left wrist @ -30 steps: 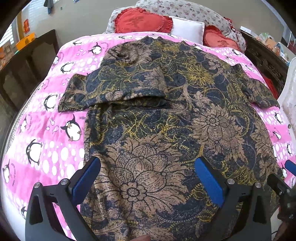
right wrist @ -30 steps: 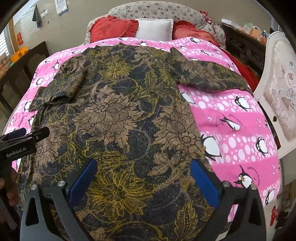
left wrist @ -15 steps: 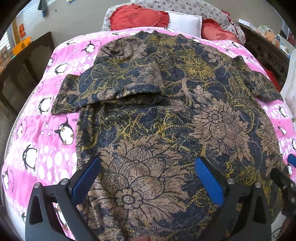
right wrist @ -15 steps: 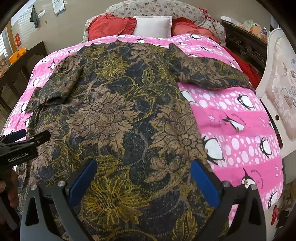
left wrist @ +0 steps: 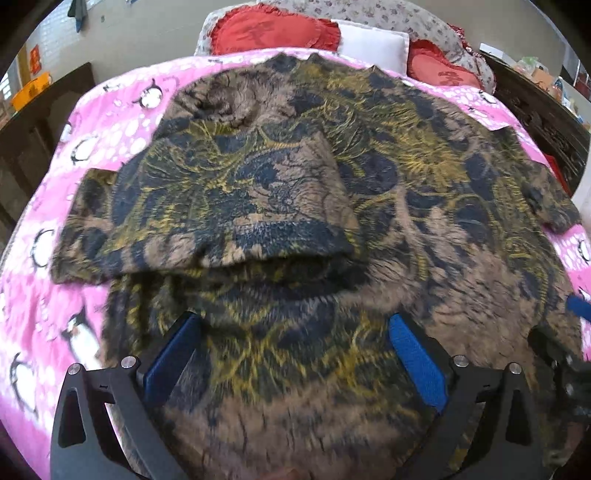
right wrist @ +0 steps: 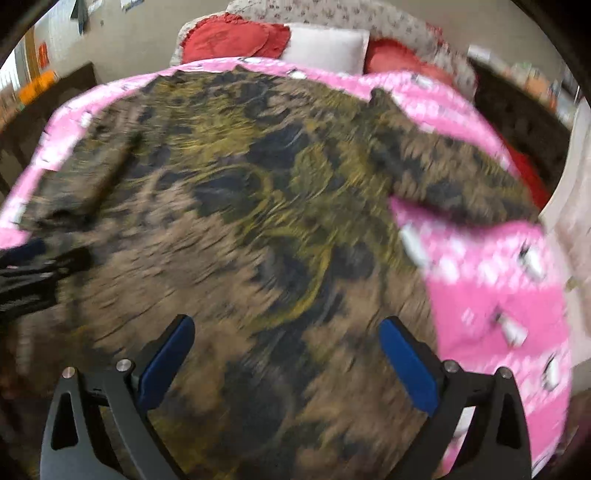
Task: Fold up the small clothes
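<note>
A dark floral shirt in brown, navy and yellow (left wrist: 369, 206) lies spread flat on the pink penguin bedspread (left wrist: 110, 122). Its left sleeve (left wrist: 207, 206) is folded in across the body; its right sleeve (right wrist: 443, 177) lies spread out to the side. My left gripper (left wrist: 295, 347) is open and empty above the shirt's lower body. My right gripper (right wrist: 284, 350) is open and empty above the shirt's (right wrist: 240, 206) lower right part. The right wrist view is blurred by motion. Each gripper shows at the edge of the other's view.
Red heart cushions (left wrist: 273, 33) and a white pillow (left wrist: 369, 44) lie at the head of the bed. Dark wooden furniture (left wrist: 33, 122) stands left of the bed and a dark carved unit (left wrist: 539, 110) on the right. A pale chair (right wrist: 569, 206) stands at the right.
Both grippers have moved forward along the shirt toward the sleeves, which now look nearer and larger. Both stay open. The shirt has not moved.
</note>
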The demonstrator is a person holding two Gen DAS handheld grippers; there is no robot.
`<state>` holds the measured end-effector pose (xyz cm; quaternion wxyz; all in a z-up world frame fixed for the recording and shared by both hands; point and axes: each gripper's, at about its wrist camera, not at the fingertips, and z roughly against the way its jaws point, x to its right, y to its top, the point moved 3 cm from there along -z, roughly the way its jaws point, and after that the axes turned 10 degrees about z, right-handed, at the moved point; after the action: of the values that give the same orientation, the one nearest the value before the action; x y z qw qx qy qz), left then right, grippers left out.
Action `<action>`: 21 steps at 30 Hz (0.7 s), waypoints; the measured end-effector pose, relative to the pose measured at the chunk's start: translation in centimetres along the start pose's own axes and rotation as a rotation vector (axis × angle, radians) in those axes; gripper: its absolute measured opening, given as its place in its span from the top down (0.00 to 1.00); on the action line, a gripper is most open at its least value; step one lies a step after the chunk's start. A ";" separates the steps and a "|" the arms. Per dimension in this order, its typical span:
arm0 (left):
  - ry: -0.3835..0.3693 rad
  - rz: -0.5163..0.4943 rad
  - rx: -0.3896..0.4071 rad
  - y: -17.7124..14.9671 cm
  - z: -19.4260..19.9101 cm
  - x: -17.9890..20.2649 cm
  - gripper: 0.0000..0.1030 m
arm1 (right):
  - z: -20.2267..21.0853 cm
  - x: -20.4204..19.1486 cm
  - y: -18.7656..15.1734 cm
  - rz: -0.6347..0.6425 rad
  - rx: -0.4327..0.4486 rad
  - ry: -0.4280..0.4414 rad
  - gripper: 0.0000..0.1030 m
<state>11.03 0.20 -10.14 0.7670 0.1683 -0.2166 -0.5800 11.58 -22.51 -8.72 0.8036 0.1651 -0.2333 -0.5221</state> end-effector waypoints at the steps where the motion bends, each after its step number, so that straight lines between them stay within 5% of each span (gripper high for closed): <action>1: -0.002 0.002 0.000 0.0 -0.3 0.0 0.14 | -0.6 -0.1 0.2 0.023 0.010 -0.033 0.01; 15: -0.009 -0.005 0.071 -1.8 0.4 -0.1 0.14 | -2.0 -0.5 -0.8 0.044 0.043 -0.067 0.00; 21: -0.229 0.160 0.039 -0.2 4.6 -4.8 0.16 | -2.0 -0.7 -0.7 0.046 0.043 -0.069 0.00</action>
<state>7.31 4.72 -6.97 0.7776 0.0980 -0.3267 -0.5282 11.94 -22.11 -10.87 0.8031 0.1589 -0.2759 -0.5036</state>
